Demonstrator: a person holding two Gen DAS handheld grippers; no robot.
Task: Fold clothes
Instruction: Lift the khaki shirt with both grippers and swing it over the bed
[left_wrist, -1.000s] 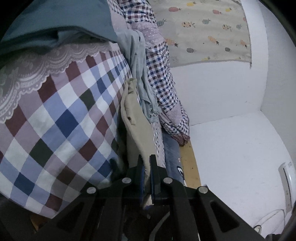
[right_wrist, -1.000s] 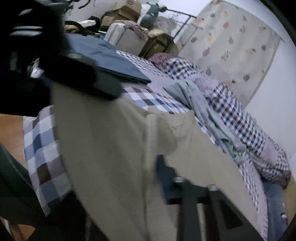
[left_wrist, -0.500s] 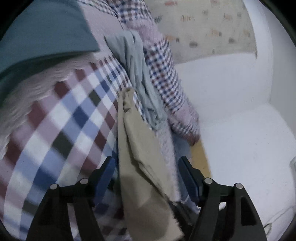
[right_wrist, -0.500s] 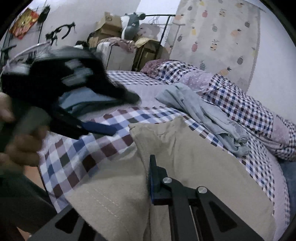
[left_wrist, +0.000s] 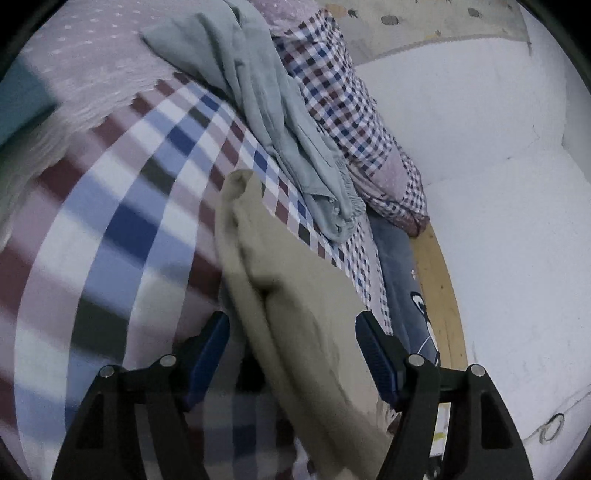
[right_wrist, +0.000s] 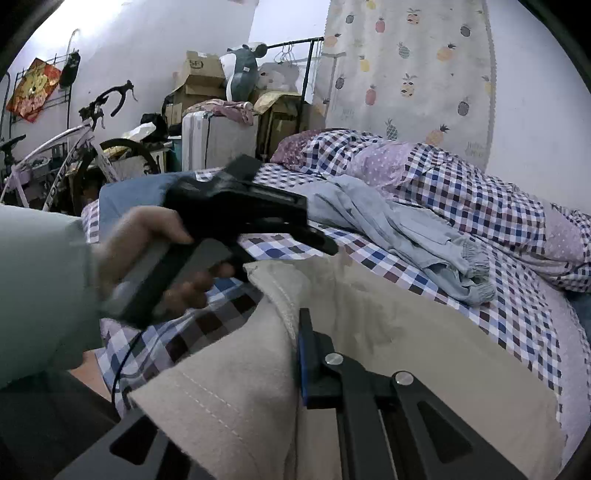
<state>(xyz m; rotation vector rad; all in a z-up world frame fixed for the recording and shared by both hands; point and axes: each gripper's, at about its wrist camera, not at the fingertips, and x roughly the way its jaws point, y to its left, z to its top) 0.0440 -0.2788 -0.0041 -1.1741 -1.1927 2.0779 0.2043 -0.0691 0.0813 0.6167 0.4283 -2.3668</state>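
Note:
A beige garment (right_wrist: 406, 332) lies on the checked bed sheet (right_wrist: 517, 321). My right gripper (right_wrist: 295, 326) is shut on a thick folded edge of it; one blue-padded finger (right_wrist: 306, 354) shows and cloth covers the other. In the left wrist view my left gripper (left_wrist: 293, 347) stands open just above the beige garment (left_wrist: 295, 314), which runs between its fingers without being held. In the right wrist view a hand holds the left gripper (right_wrist: 291, 225) above the garment's far corner. Pale grey-blue trousers (right_wrist: 424, 240) lie crumpled further up the bed.
A rolled checked quilt (right_wrist: 480, 199) lies along the wall side of the bed. A dark blue cloth (left_wrist: 399, 266) hangs over the wooden bed frame (left_wrist: 439, 295) beside the white wall. Beyond the bed stand a bicycle (right_wrist: 74, 147), a suitcase (right_wrist: 218, 140) and stacked boxes (right_wrist: 199, 77).
My left gripper has opened, let go of the beige garment and drawn back over the bed. My right gripper keeps its hold, and the garment now lies flatter on the sheet.

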